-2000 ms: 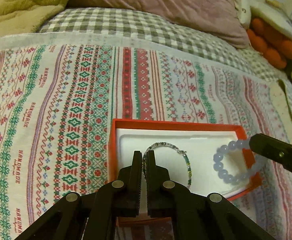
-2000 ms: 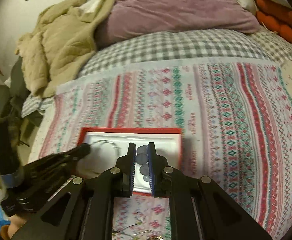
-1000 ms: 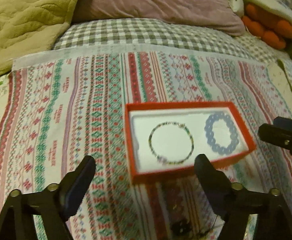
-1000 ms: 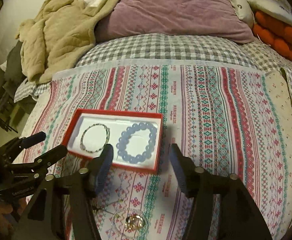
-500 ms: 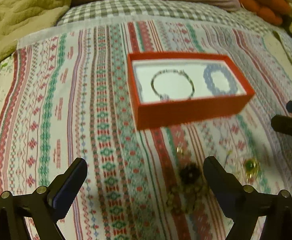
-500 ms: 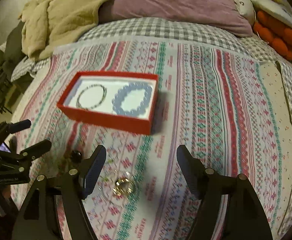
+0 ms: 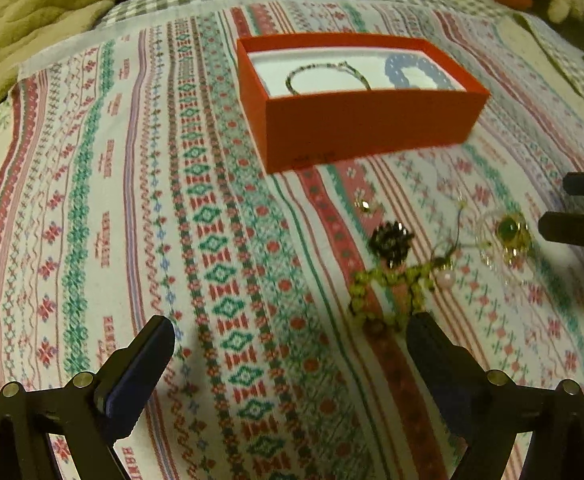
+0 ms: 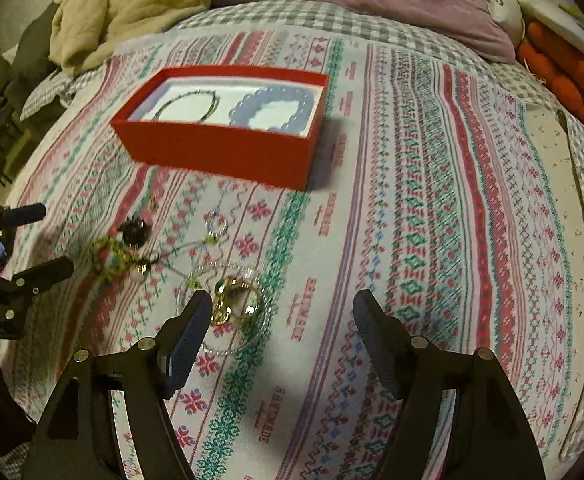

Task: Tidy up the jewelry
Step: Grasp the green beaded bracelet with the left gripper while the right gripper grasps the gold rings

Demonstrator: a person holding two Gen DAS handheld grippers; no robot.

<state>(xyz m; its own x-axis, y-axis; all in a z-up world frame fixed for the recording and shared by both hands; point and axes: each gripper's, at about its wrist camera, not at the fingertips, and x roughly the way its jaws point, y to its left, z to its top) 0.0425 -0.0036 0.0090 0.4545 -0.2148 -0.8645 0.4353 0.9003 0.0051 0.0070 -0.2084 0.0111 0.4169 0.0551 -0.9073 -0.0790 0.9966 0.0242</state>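
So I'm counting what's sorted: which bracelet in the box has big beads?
The pale blue bracelet, on the right side of the red box; the thin dark bracelet beside it is fine-stranded.

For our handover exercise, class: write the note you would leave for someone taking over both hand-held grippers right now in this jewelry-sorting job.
Left hand-held gripper: open, empty, low over the cloth near the green bead strand.
Right hand-held gripper: open, empty, by the gold ring.
Red box: holds the thin bracelet and the blue bracelet.
Done: those two pieces are boxed.
Left: loose pieces on the cloth in front of the box: green strand, dark beaded piece, gold ring inside a clear bead bracelet, and some small bits too blurred to name.
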